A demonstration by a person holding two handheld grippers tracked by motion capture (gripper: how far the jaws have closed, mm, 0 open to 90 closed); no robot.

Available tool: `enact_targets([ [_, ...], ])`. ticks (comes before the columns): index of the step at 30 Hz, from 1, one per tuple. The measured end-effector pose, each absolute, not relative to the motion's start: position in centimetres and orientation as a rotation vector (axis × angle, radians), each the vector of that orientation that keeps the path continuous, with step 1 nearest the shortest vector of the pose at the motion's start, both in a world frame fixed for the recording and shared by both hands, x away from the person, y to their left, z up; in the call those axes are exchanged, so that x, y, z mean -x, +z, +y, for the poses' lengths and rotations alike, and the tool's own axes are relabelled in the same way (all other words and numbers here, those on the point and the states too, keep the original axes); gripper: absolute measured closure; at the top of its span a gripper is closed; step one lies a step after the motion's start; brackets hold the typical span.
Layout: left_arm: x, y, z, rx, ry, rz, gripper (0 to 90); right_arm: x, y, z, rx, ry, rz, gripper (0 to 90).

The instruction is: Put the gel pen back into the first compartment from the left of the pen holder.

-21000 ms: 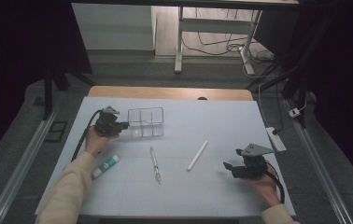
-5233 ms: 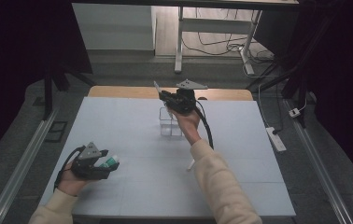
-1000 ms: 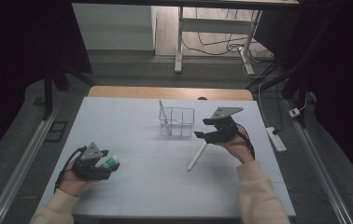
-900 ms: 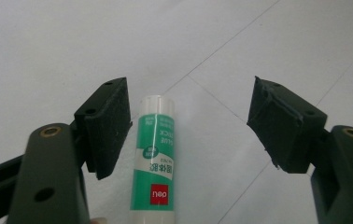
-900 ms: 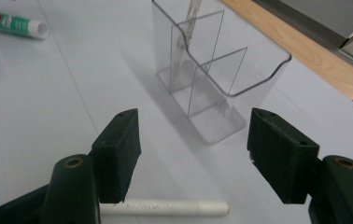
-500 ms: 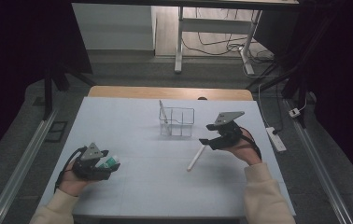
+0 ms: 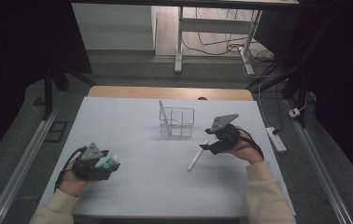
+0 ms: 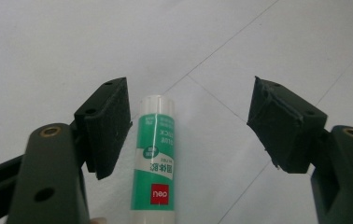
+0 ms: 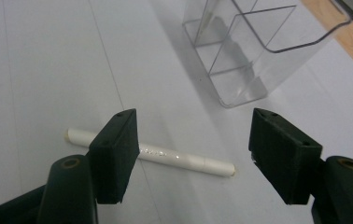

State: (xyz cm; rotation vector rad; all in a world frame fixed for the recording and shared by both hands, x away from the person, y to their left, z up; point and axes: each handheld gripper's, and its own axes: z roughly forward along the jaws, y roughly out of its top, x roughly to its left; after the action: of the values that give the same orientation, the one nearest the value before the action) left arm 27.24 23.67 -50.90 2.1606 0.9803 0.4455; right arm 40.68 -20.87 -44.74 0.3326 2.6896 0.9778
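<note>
Since a second ago my right tool has come down and a little toward me, from beside the clear plastic organiser box with divided compartments to just over the near end of the slim white pen lying on the bench; my left tool has not shifted. In the right gripper view that pen lies flat across the gap between my right tool's black jaws, which stand wide and touch nothing; one end pokes out past the left jaw, the other stops short of the right jaw. The organiser stands upright just beyond the pen, apart from it, with a second thin white pen leaning in its left compartment. In front of the pen the pale grey surface is bare toward the middle of the bench, and the right edge of the bench lies just past my right hand. The wooden strip at the far edge runs behind the organiser. At the near left corner my left tool is also spread wide around the short glue stick with a green label and white cap, which lies flat with its cap pointing away from me, close against the left pad and well clear of the right one. That glue stick sits close to the bench's left edge.
</note>
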Motion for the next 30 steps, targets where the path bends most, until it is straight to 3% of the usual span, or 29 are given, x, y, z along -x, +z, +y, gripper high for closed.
enact_targets([
  [30, -27.2, -50.9, 23.6, -2.167, 0.448, 0.978, 29.5, -40.6, -47.1, -18.2, 0.007, 0.743, 2.866, 30.4],
])
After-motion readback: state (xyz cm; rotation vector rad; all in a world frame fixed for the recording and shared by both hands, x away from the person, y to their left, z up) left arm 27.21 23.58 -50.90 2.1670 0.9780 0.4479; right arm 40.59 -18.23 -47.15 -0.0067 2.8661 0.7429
